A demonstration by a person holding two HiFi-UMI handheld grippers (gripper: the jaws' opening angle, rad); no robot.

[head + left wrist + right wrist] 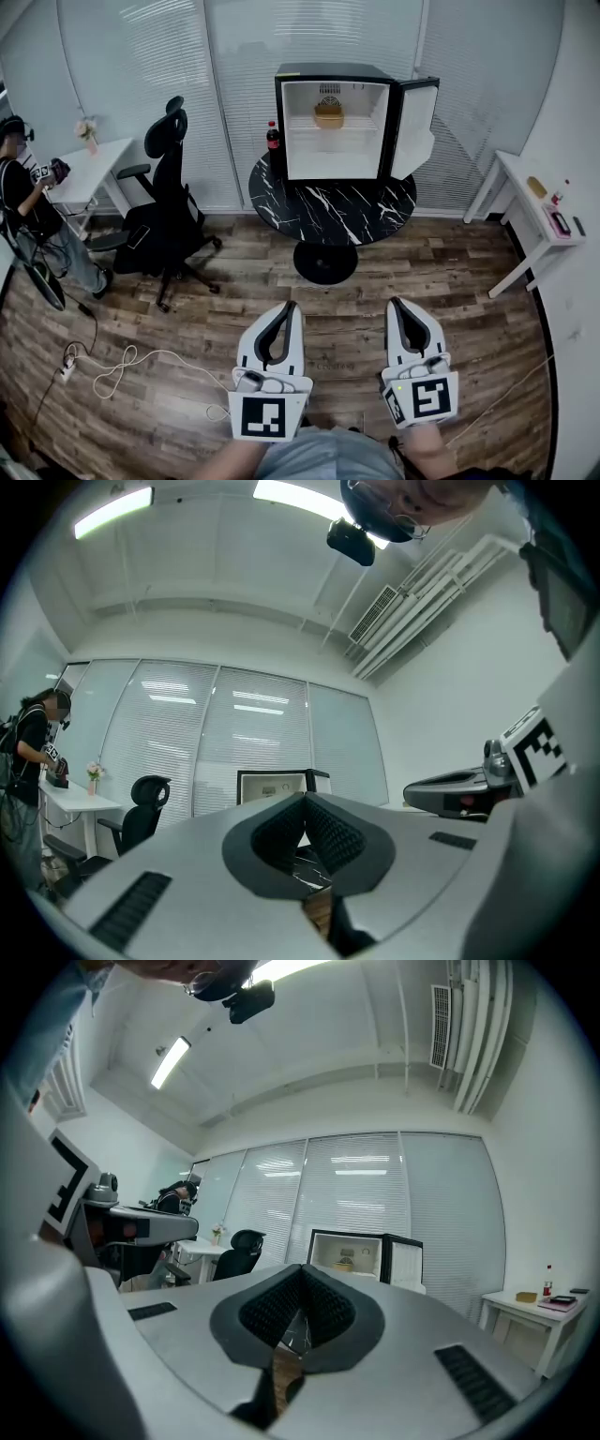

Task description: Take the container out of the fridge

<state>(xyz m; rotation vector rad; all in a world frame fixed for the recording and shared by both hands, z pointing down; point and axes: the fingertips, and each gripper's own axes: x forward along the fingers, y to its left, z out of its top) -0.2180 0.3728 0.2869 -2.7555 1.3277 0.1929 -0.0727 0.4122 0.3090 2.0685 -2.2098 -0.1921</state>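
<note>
A small black fridge point(333, 122) stands on a round black marble table point(333, 206) across the room, its door point(415, 127) swung open to the right. A tan container point(329, 113) sits on its upper shelf; in the right gripper view the same container point(343, 1265) appears small and far. My left gripper point(286, 309) and right gripper point(397, 307) are held low in front of me, far from the fridge, both shut with nothing between the jaws. The left gripper view shows the fridge point(274, 786) beyond the closed jaws.
A black office chair point(167, 202) stands left of the table. A person point(23, 202) is at a white desk point(89, 169) at far left. Another white desk point(539, 216) stands at right. A white cable point(122, 366) lies on the wooden floor. A dark bottle point(273, 141) stands beside the fridge.
</note>
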